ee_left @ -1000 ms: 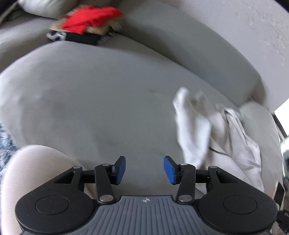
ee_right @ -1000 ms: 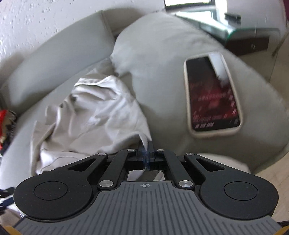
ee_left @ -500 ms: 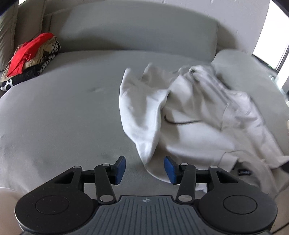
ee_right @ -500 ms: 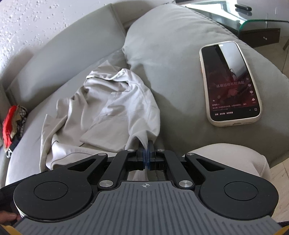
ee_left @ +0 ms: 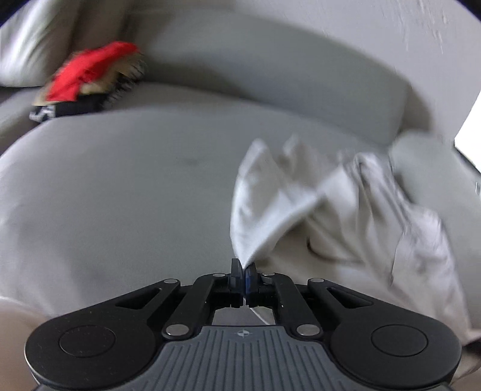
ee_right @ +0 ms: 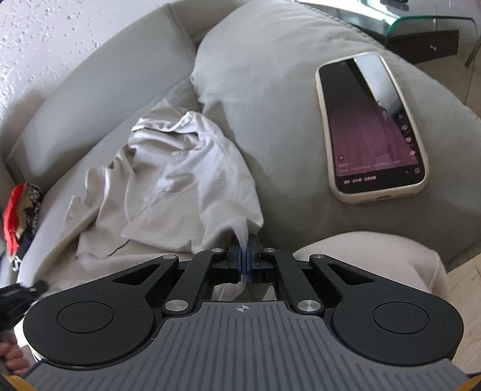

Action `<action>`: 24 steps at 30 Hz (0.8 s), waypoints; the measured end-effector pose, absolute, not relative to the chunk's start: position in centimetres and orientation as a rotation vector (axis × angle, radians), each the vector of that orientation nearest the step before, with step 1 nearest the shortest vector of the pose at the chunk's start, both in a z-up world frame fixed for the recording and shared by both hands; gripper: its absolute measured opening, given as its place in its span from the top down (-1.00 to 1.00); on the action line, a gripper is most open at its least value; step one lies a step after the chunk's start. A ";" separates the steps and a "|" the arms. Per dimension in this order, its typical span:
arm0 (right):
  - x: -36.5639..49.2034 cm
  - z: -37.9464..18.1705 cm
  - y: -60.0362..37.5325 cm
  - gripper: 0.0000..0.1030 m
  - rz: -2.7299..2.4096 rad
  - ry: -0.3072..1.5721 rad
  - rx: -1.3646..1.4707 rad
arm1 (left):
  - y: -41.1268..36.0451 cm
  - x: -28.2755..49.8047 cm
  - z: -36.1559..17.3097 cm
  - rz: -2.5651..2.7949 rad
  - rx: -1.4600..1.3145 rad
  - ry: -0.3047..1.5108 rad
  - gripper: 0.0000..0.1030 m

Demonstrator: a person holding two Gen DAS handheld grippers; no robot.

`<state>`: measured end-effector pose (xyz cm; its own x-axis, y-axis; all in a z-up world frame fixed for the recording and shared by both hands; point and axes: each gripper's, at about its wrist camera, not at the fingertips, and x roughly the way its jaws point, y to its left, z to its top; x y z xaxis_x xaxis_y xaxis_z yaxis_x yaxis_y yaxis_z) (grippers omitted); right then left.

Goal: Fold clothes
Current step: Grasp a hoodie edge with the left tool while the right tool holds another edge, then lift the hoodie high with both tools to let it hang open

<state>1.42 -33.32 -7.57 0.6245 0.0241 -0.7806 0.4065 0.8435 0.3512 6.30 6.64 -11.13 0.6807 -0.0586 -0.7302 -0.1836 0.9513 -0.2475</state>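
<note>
A pale grey garment point(ee_left: 345, 216) lies crumpled on the grey sofa seat point(ee_left: 120, 195). In the left wrist view my left gripper point(ee_left: 243, 275) is shut on the tip of a fold of that garment, which rises in a taut peak from the blue pads. In the right wrist view the same garment point(ee_right: 180, 180) spreads over the seat, and my right gripper point(ee_right: 244, 258) is shut on another edge of it, with cloth hanging down behind the jaws. The left wrist picture is motion-blurred.
A pile of red, tan and black clothes point(ee_left: 90, 81) sits at the seat's far left, also seen as clothes point(ee_right: 18, 219). A phone point(ee_right: 372, 123) with its screen lit lies on the sofa arm point(ee_right: 285, 75). A glass side table point(ee_right: 421, 21) stands beyond it. A knee point(ee_right: 369, 258) is close below.
My left gripper went from open beside the garment to shut on a fold of it, and its view swung. The right gripper kept its hold; the phone screen's picture changed.
</note>
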 end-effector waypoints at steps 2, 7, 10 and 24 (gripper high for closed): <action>1.5 -7.8 -33.2 0.93 -0.218 0.885 0.557 | 8.9 4.9 -10.0 0.094 -0.389 0.791 0.96; 2.8 -9.9 -32.5 0.88 -0.171 0.952 0.642 | 12.1 3.0 -10.1 0.149 -0.438 0.801 0.96; 3.1 -10.2 -31.6 0.62 -0.142 0.980 0.629 | 12.2 3.1 -11.4 0.145 -0.454 0.844 0.96; 0.1 -13.1 -32.4 0.38 -0.322 0.931 0.927 | 12.1 3.3 -12.3 0.142 -0.445 0.857 0.96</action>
<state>0.06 -32.45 -13.09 0.5843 0.1374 -0.7998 0.6016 0.5880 0.5406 3.26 12.13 -12.29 0.6516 -0.0552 -0.7565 -0.2968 0.8993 -0.3213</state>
